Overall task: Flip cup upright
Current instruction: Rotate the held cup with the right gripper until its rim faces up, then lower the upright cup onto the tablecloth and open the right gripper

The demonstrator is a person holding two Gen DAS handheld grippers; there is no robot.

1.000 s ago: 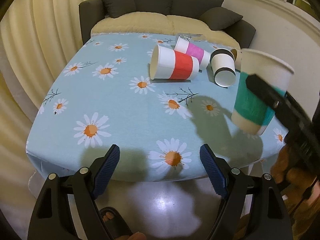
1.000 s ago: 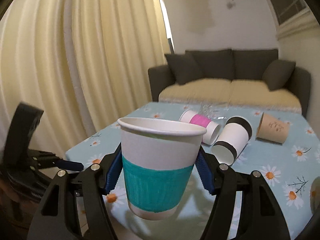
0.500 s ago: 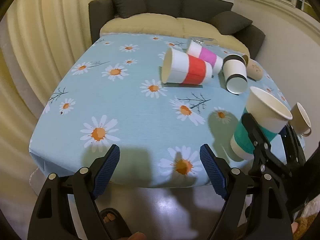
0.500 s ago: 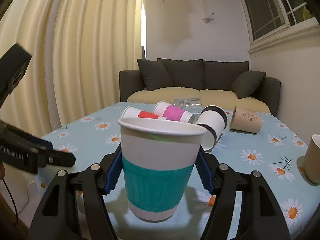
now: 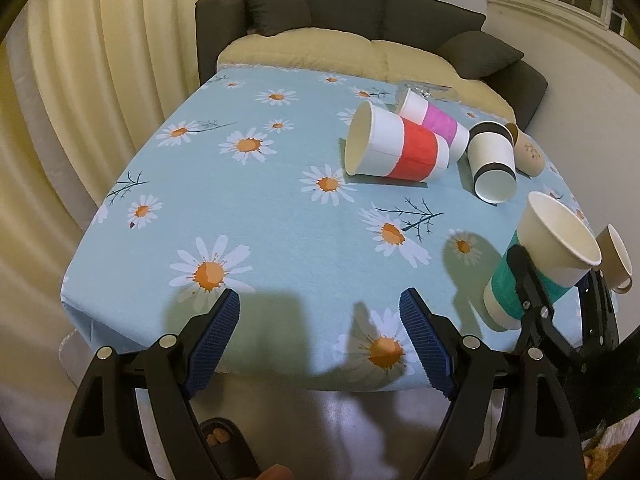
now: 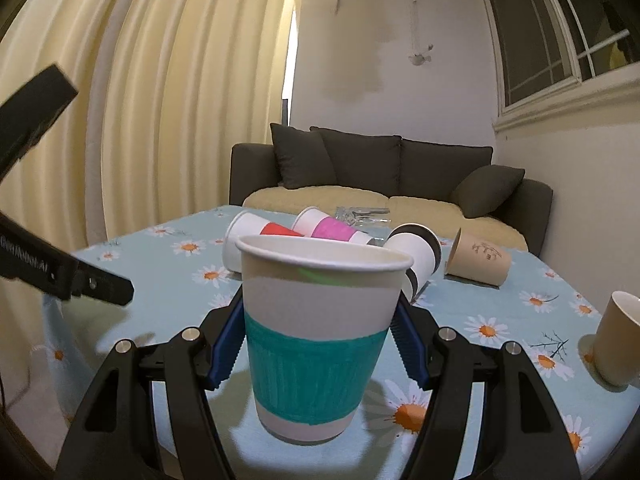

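My right gripper [image 6: 316, 344] is shut on a white paper cup with a teal band [image 6: 320, 340], mouth up, just above the daisy tablecloth [image 6: 500, 344] near its front edge. In the left wrist view the same cup [image 5: 536, 256] is at the right, slightly tilted, held by the right gripper [image 5: 556, 292]. My left gripper [image 5: 320, 340] is open and empty, at the table's front edge. A red-banded cup [image 5: 396, 148], a pink-banded cup [image 5: 434, 122] and a black-banded cup [image 5: 492, 160] lie on their sides further back.
A brown cup [image 6: 478, 258] lies on its side at the back right. Another brown cup [image 6: 616, 340] stands upright at the right edge. A dark sofa [image 6: 384, 172] is behind the table, curtains [image 5: 100, 80] to the left. A sandalled foot [image 5: 224, 436] is below.
The right gripper has lowered the teal cup toward the tablecloth near the front right. My left gripper has drawn slightly closer to the table.
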